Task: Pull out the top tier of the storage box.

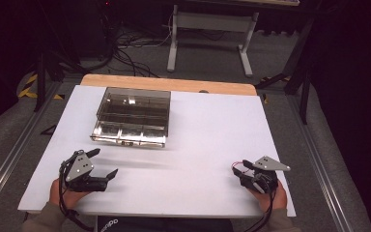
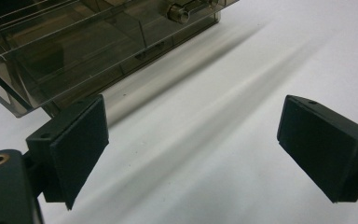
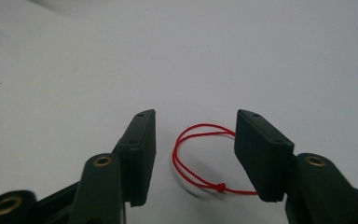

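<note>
White sheet material covers the desk (image 1: 207, 125), with a strip of bare wood exposed along the far edge. Smoked transparent plastic forms the compartment box (image 1: 133, 116), which sits on the far left part of the sheet, closer to the far edge than to the near one. Internal dividers split the box into several cells, and its lowest tier projects toward the person like a shallow drawer. In the left gripper view the same box (image 2: 74, 51) lies ahead and to the upper left, with a small metal fitting visible on its front wall.

Left gripper (image 1: 100, 164) rests near the near left corner of the desk, held in the person's left hand (image 1: 58, 192). Its jaws are spread wide apart with bare sheet between them; nothing is grasped. The box is near it but not touching.

Right gripper (image 1: 238, 166) rests near the near right corner, held in the right hand (image 1: 276, 197), well apart from the box. In the right gripper view its jaws stand partly apart, released. A loop of red thread (image 3: 196, 158) with a small knot lies on the sheet between the jaws; one end runs against the inner face of the right-hand jaw, and whether it is attached there cannot be determined
</note>
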